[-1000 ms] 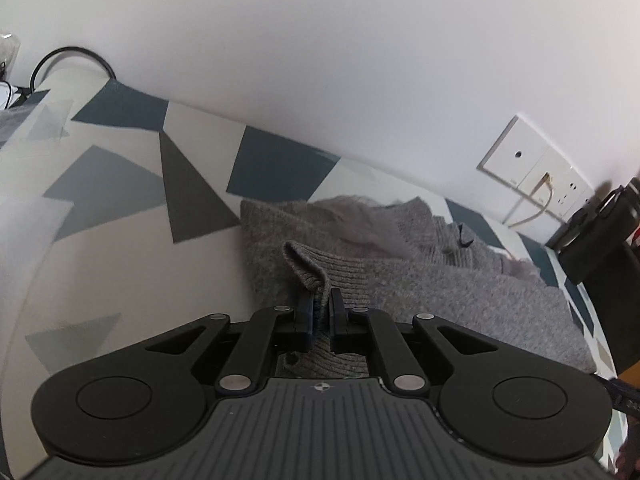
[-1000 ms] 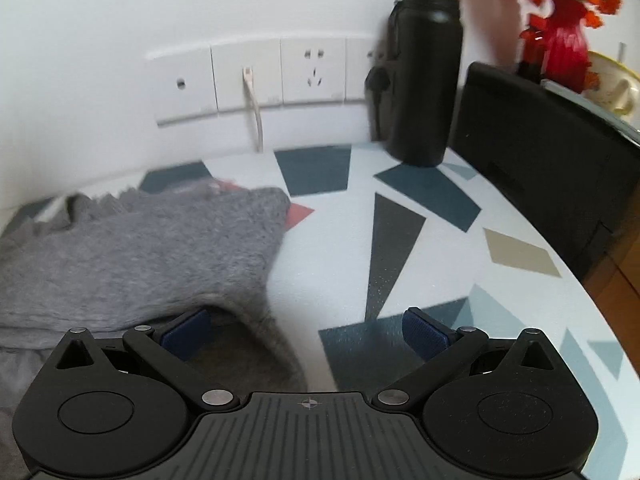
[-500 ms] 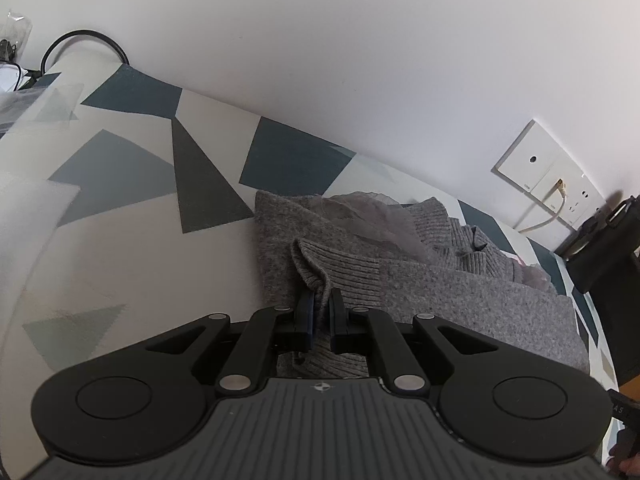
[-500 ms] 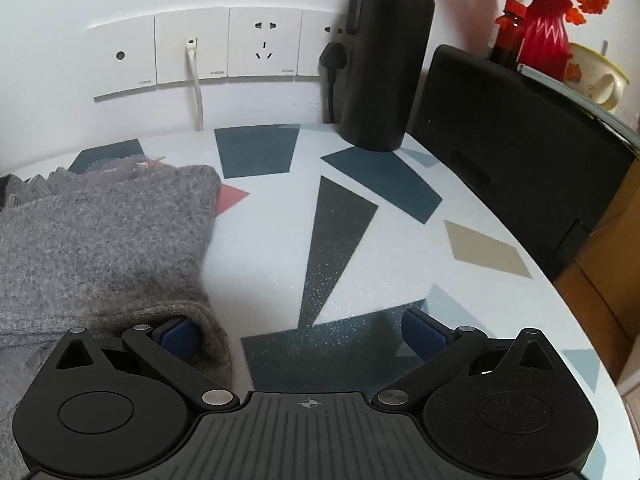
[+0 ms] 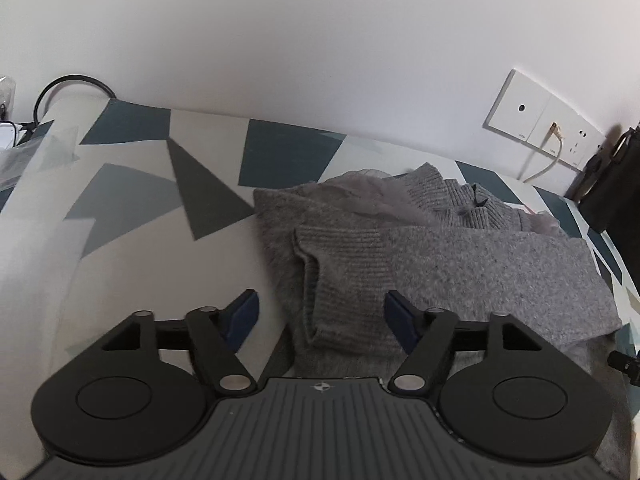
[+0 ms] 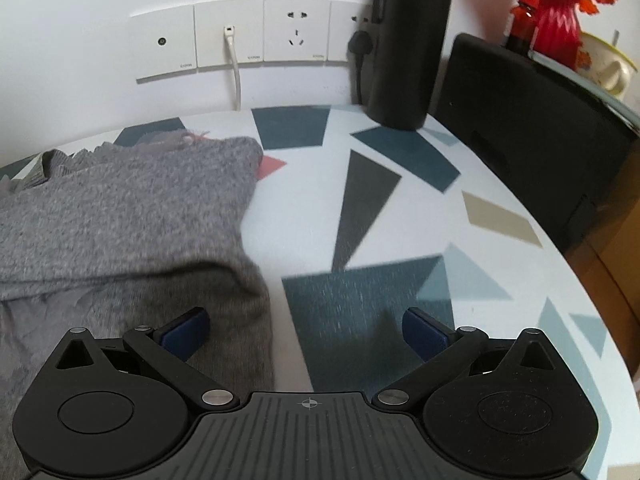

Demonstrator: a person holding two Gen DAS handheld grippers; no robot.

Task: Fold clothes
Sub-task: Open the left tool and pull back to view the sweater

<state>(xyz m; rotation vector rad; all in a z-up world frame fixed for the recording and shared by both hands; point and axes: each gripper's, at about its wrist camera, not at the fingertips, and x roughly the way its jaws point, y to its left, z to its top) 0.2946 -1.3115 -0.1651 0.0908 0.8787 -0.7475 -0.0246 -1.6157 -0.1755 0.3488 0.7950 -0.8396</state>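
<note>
A grey knitted sweater (image 5: pixel 460 256) is spread, partly folded, on the patterned counter (image 5: pixel 132 208) toward its back edge by the wall. Its ribbed cuff (image 5: pixel 336 276) lies between the fingers of the left gripper (image 5: pixel 320 316), which have just been opened wide and no longer grip it. The right gripper (image 6: pixel 306 332) is held wide open over the sweater's right edge, nothing clasped; a black flask (image 6: pixel 408 40) stands at the back edge.

Soft, even daylight fills both views, with no glare on the white wall (image 5: pixel 320 60). The fisheye lens bends the worktop (image 6: pixel 400 220) edge and darkens the corners. Ahead of the right jaws the worktop pattern smears with motion blur; a faint shadow lies between them. The left view is sharper.
</note>
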